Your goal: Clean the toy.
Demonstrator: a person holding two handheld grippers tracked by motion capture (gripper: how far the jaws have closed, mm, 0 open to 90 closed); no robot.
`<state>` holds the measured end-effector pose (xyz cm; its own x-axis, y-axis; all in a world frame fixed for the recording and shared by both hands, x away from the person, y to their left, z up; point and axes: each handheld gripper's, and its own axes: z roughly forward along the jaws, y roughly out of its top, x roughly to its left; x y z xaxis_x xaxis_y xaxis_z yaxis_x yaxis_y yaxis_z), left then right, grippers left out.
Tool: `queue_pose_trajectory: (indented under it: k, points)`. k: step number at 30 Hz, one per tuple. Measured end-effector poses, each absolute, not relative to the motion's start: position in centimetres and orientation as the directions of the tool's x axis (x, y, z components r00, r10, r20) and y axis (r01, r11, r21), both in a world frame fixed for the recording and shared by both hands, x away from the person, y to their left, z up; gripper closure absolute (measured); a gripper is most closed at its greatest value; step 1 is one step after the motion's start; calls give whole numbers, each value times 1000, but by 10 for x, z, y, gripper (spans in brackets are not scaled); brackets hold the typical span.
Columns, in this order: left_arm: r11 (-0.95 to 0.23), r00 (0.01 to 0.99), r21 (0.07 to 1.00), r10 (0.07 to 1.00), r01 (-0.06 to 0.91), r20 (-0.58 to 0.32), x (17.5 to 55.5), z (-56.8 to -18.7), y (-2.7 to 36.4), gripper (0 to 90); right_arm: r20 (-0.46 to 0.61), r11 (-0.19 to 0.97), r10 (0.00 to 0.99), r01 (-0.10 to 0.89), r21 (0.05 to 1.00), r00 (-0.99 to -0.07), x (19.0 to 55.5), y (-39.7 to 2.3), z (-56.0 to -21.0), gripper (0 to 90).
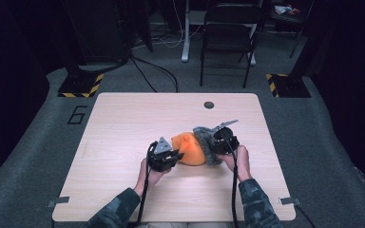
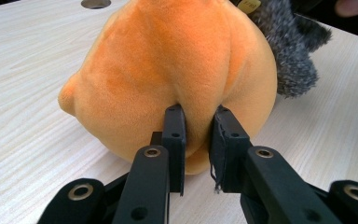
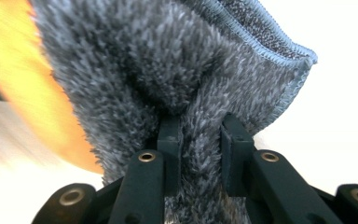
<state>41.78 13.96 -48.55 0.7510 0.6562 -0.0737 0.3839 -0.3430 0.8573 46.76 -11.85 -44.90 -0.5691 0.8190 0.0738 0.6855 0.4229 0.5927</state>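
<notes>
Both tongs were clenched. Left gripper [image 2: 196, 122] pinched a fold of the orange plush toy [image 2: 177, 70]; right gripper [image 3: 198, 135] pinched the grey fuzzy cloth [image 3: 168, 70], apparently a sleeve or cover partly over the toy's right end.

Toy lay on the table [image 1: 123, 118], about mid-width and nearer the person's edge than the far edge. Long axis ran roughly left-right, parallel to the near edge; the grey-covered end pointed to the right edge, the bare orange end to the left.

Risks, my read:
- Both grips were only on bunched fabric, so pulling apart could slip a fold out.
- The cloth could snag on the toy's bulge and drag it sideways.
- The right gripper view was blurred, so a quick jerk could tear loose the grip.
</notes>
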Motion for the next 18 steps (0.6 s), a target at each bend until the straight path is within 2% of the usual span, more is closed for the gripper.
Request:
queue_pose_trajectory:
  k: [8, 13, 18]
  points:
    - [-339, 750, 859, 657, 384, -76, 419, -486, 141, 767, 57, 434, 842, 738, 517, -536, 475, -128, -469, 743]
    - [-334, 745, 861, 663, 385, -76, 420, -486, 143, 764, 68, 408, 840, 709, 575, -538, 471, -133, -445, 746]
    - [-334, 745, 860, 663, 385, -76, 420, -486, 143, 760, 90, 402, 795, 632, 662, -600, 459, -123, -414, 747]
